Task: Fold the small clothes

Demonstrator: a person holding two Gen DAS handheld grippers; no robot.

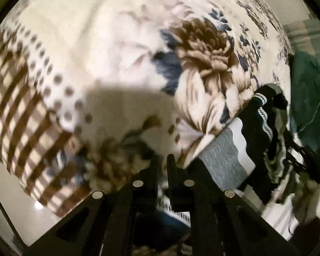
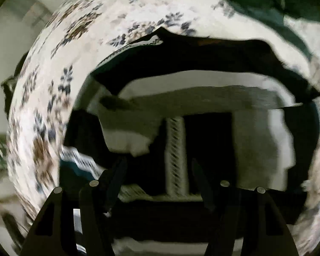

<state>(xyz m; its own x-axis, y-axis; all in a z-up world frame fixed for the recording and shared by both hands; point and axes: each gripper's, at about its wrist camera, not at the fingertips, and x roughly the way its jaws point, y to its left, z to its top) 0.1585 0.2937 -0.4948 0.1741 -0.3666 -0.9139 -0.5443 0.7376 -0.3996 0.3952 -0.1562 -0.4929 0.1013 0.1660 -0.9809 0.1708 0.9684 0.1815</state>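
In the left wrist view, the left gripper had its jaws pressed together with nothing between them, over the flowery blanket. The pile of small clothes lay at the right. In the right wrist view, the right gripper had its jaws spread over a dark garment with white trim.
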